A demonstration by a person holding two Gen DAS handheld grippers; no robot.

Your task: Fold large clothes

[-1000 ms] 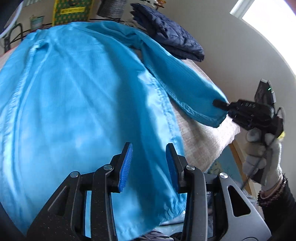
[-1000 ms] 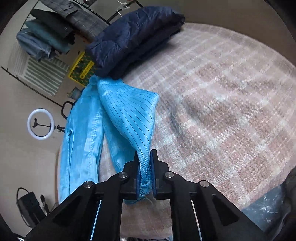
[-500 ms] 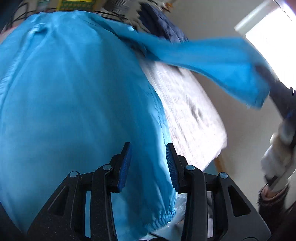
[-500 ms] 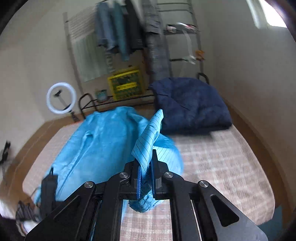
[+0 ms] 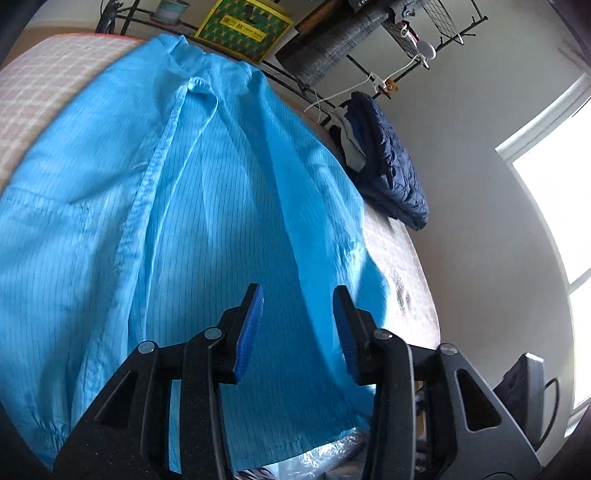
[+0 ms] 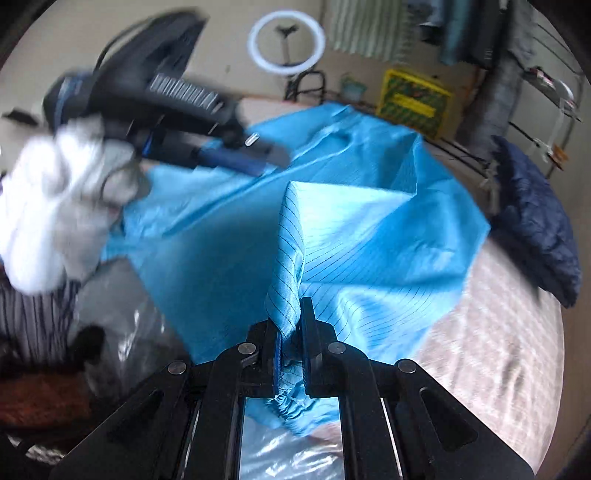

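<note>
A bright blue pinstriped garment (image 5: 207, 229) lies spread over the plaid bed cover (image 5: 44, 92). One sleeve (image 5: 314, 258) is drawn across its body. In the right wrist view my right gripper (image 6: 291, 317) is shut on the sleeve's gathered cuff (image 6: 286, 398), and the sleeve cloth (image 6: 291, 240) stands up from the jaws. My left gripper (image 5: 297, 325) hovers over the garment's lower part; its jaws are opening, and only the cloth below shows between the blue pads. The right wrist view also shows the left gripper (image 6: 269, 158), blurred, in a white-gloved hand (image 6: 62, 192).
A folded navy padded jacket (image 5: 388, 173) lies at the far right of the bed. A yellow crate (image 6: 413, 99), a ring light (image 6: 286, 37) and a rack of hanging clothes (image 6: 461, 33) stand behind. Clear plastic (image 6: 280, 454) lies at the bed's near edge.
My right gripper has swung the sleeve cuff from the bed's right edge over the garment's body, rolling as it went. My left gripper has shifted across the garment and rolled.
</note>
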